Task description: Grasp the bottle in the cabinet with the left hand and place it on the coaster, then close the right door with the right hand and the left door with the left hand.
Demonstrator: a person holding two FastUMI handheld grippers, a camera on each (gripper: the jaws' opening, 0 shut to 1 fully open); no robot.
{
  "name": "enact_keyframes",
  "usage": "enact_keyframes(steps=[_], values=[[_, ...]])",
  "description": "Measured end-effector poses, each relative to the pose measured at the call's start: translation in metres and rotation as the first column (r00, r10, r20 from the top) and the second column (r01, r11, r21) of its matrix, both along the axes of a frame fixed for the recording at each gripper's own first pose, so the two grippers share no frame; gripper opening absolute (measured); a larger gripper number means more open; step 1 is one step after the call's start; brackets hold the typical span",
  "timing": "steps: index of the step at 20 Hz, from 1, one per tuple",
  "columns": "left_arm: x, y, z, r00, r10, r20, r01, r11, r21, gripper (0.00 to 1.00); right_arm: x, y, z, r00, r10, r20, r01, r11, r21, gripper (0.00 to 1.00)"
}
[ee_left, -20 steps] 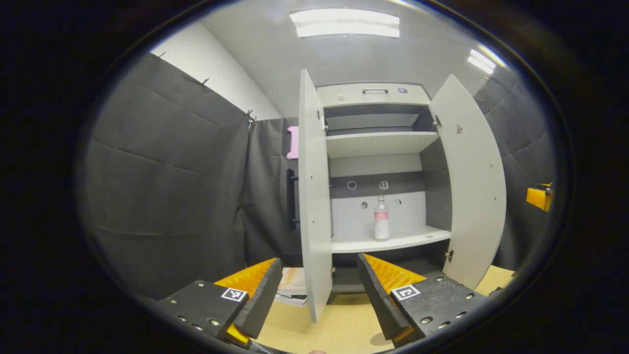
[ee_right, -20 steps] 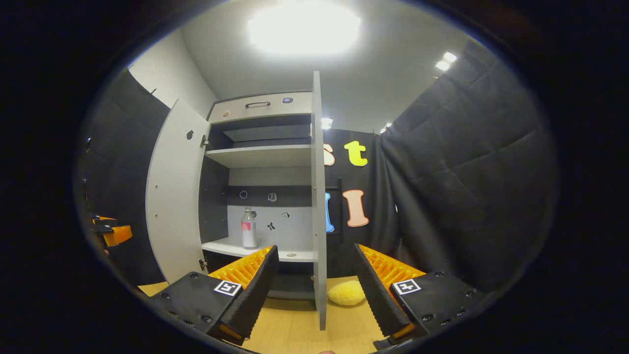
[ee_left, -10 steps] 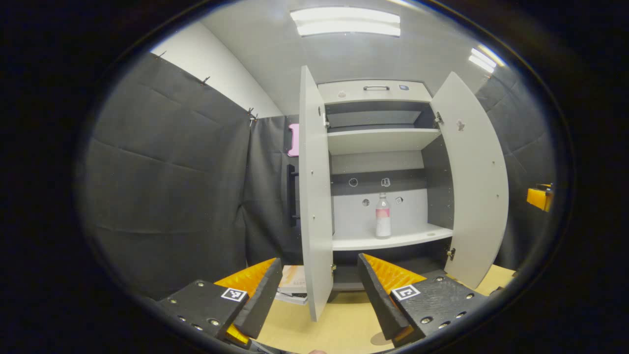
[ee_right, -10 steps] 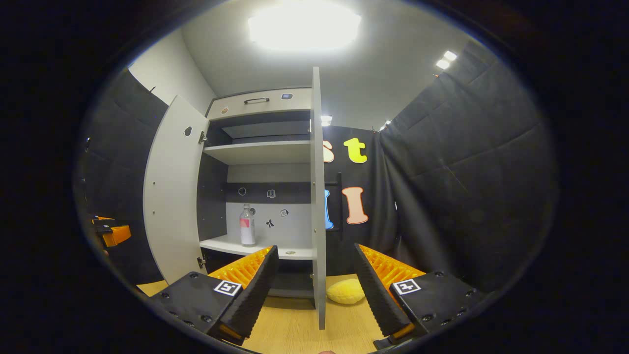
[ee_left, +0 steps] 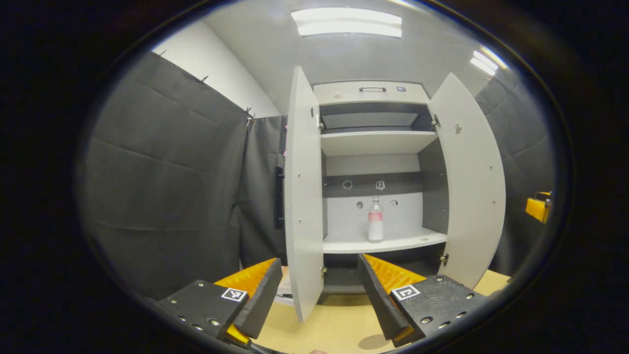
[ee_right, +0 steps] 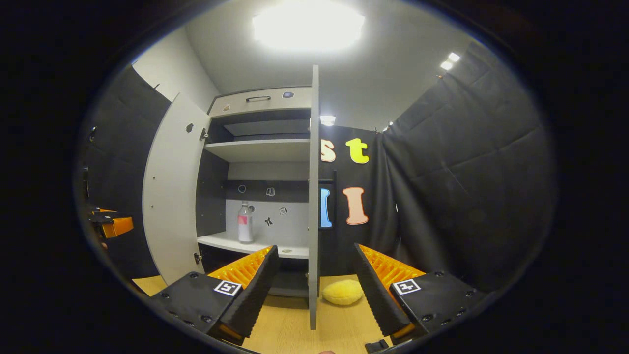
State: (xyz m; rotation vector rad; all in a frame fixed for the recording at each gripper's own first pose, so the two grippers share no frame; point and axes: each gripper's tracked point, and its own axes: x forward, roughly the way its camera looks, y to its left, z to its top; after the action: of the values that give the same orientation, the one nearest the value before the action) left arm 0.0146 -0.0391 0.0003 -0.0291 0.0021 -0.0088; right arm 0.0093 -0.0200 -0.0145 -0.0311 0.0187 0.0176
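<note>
Both hand-held grippers hang in the air in front of an open cabinet, each with its jaws spread wide and nothing between them. In the left gripper view, the left hand-held gripper [ee_left: 318,295] is above the near edge of the wooden table [ee_left: 339,324], facing the cabinet [ee_left: 371,93]. The left door [ee_left: 302,196] stands swung out, nearly edge-on, and the right door [ee_left: 469,182] is swung out too. The bottle [ee_left: 375,220] stands upright on the lower shelf [ee_left: 383,243], near its middle and close to the back panel.

In the right gripper view, the right hand-held gripper [ee_right: 317,290] is likewise above the table, with a yellow sponge [ee_right: 342,292] lying on the table beyond its fingers, near the cabinet's foot. The other gripper shows at that view's far left edge.
</note>
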Motion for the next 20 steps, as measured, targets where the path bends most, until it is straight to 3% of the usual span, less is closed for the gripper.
enact_keyframes(steps=[5, 6, 9, 10, 14, 15, 16, 20], values=[[0.02, -0.039, 0.009, 0.999, -0.034, 0.013, 0.033, 0.999, 0.01, 0.91, -0.001, -0.026, -0.004, 1.0, 0.015, 0.003, -0.016, 1.0, 0.013, 0.92], [0.026, -0.046, 0.011, 0.999, -0.04, 0.014, 0.039, 0.999, 0.011, 0.91, -0.002, -0.034, -0.006, 1.0, 0.01, 0.004, -0.01, 1.0, 0.011, 0.96], [0.045, -0.069, 0.019, 0.997, -0.076, 0.014, 0.076, 0.997, 0.004, 0.91, -0.004, -0.05, -0.009, 1.0, -0.009, -0.004, 0.009, 1.0, 0.018, 0.92], [0.052, -0.075, 0.021, 0.996, -0.088, 0.017, 0.088, 0.996, 0.003, 0.9, -0.004, -0.054, -0.008, 1.0, -0.016, -0.001, 0.016, 1.0, 0.015, 0.95], [0.09, -0.097, 0.025, 0.992, -0.126, 0.029, 0.126, 0.992, -0.004, 0.9, 0.002, -0.073, -0.008, 0.998, -0.067, 0.003, 0.067, 0.998, 0.004, 0.96], [0.1, -0.103, 0.026, 0.989, -0.141, 0.033, 0.142, 0.99, -0.011, 0.9, 0.003, -0.076, -0.01, 0.997, -0.083, -0.001, 0.083, 0.997, 0.004, 0.92], [0.111, -0.109, 0.025, 0.987, -0.158, 0.036, 0.158, 0.987, -0.017, 0.9, 0.005, -0.079, -0.012, 0.995, -0.104, -0.007, 0.104, 0.995, 0.003, 0.96], [0.158, -0.127, 0.026, 0.977, -0.208, 0.042, 0.208, 0.978, -0.02, 0.9, 0.011, -0.084, -0.008, 0.988, -0.157, 0.003, 0.157, 0.988, -0.006, 0.96]])
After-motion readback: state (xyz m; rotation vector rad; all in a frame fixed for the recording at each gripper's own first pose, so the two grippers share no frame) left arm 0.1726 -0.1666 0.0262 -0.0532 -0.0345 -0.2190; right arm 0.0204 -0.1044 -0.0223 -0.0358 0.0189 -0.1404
